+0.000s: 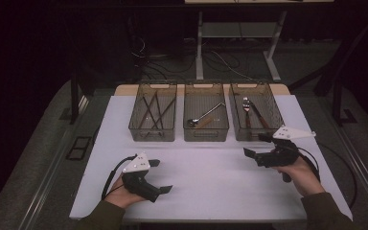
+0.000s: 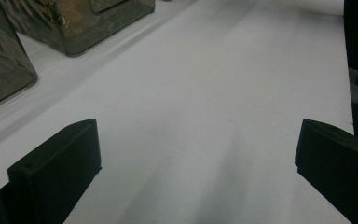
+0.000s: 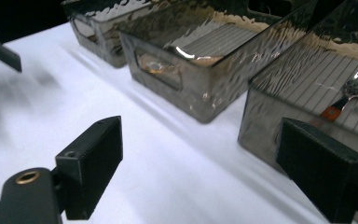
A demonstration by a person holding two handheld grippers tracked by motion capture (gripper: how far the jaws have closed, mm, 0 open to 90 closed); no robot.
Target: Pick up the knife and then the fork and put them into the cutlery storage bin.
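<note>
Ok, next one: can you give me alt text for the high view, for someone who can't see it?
A person's two hands each hold an open black gripper, the left gripper and the right gripper, above a white table. At the table's far side, three clear bins stand in a row: the left bin holds dark chopsticks, the middle bin a spoon, the right bin forks.

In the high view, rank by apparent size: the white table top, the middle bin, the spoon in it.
1. White table top, by far the largest.
2. Middle bin.
3. Spoon, smallest, lying inside that bin.
</note>
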